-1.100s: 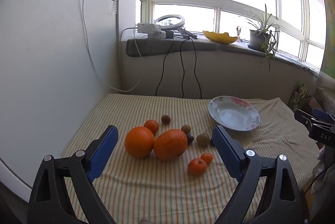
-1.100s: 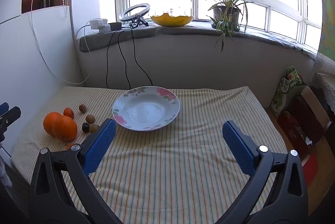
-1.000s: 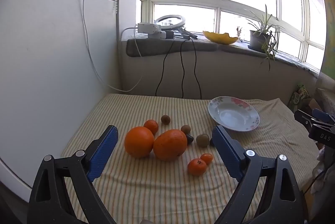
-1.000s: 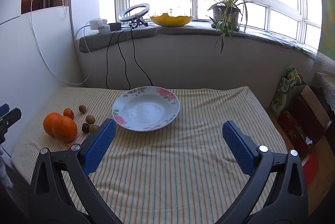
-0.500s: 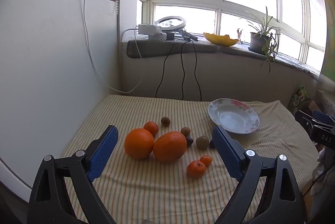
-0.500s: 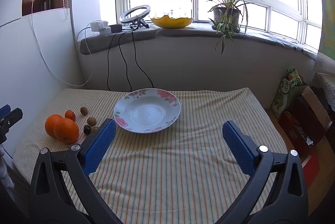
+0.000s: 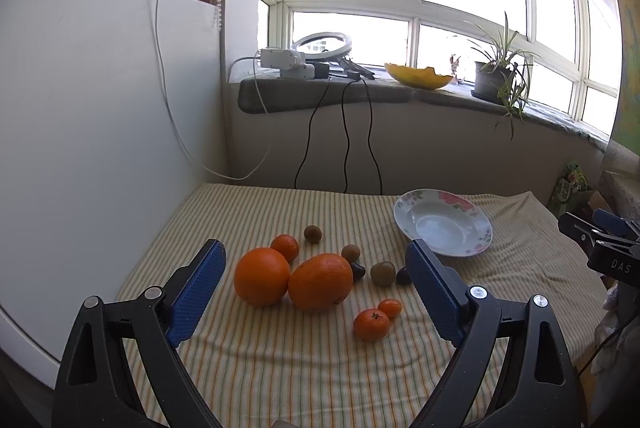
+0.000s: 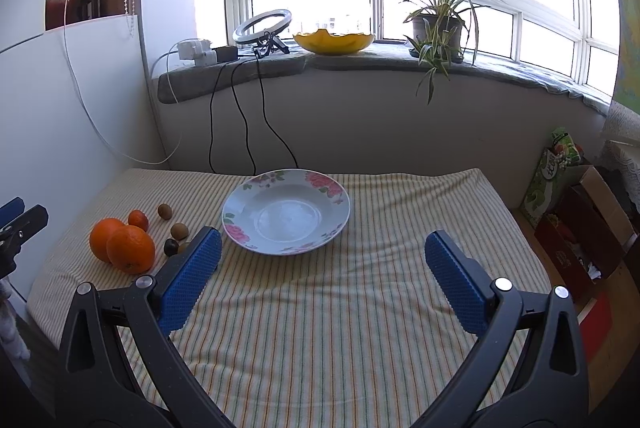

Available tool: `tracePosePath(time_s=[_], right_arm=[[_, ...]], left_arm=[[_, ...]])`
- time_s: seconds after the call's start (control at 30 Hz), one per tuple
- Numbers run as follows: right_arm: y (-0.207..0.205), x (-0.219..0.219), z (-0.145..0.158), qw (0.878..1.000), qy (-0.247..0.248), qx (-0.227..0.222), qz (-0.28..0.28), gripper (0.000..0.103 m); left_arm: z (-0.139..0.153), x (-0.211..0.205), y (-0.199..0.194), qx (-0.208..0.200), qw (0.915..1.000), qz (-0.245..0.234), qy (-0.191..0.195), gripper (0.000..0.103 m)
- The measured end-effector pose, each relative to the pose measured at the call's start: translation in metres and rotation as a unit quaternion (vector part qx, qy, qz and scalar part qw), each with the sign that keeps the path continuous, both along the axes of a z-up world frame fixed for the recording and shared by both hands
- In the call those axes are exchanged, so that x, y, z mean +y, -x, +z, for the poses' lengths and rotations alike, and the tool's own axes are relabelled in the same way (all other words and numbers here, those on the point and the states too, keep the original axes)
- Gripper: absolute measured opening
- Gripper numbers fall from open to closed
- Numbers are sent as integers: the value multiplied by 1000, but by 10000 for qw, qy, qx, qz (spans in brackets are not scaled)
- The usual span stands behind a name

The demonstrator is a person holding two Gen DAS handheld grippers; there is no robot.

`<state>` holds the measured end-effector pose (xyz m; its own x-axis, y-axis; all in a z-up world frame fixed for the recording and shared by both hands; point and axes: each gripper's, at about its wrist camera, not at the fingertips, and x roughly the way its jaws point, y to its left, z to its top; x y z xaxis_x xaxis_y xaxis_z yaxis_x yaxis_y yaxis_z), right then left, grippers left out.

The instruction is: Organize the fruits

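Observation:
Two large oranges (image 7: 262, 276) (image 7: 321, 281) lie side by side on the striped cloth, straight ahead of my open left gripper (image 7: 316, 264). Around them sit three small tangerines (image 7: 285, 247) (image 7: 371, 324) (image 7: 389, 307), several brown-green kiwis (image 7: 312, 233) and dark plums (image 7: 357, 271). A flowered white plate (image 7: 476, 216) stands empty to the right of the fruit. My right gripper (image 8: 322, 256) hangs open in front of that plate (image 8: 240, 207), with the oranges (image 8: 130, 248) off to its left. Neither gripper holds anything.
A white panel (image 7: 100, 107) walls the left side. The windowsill behind carries a ring light (image 8: 262, 27), a power adapter (image 8: 198, 51) with hanging cables, a yellow bowl (image 8: 334, 41) and a potted plant (image 8: 438, 23). Boxes (image 8: 580, 220) sit on the floor at right.
Both cameras have drawn back and up a little, so the fruit and plate sit slightly farther away. Nothing on the cloth has moved and both grippers stay open.

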<state>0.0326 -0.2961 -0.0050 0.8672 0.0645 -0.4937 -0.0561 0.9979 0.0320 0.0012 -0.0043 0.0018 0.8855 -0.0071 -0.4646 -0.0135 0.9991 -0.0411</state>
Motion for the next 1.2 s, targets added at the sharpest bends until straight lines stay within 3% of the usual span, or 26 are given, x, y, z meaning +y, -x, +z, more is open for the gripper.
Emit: tracePosePath(time_s=[1.2], right_arm=[[2, 5, -2, 10000, -29, 46, 77, 103]], left_arm=[[0, 0, 0, 3, 10000, -7, 32, 92]])
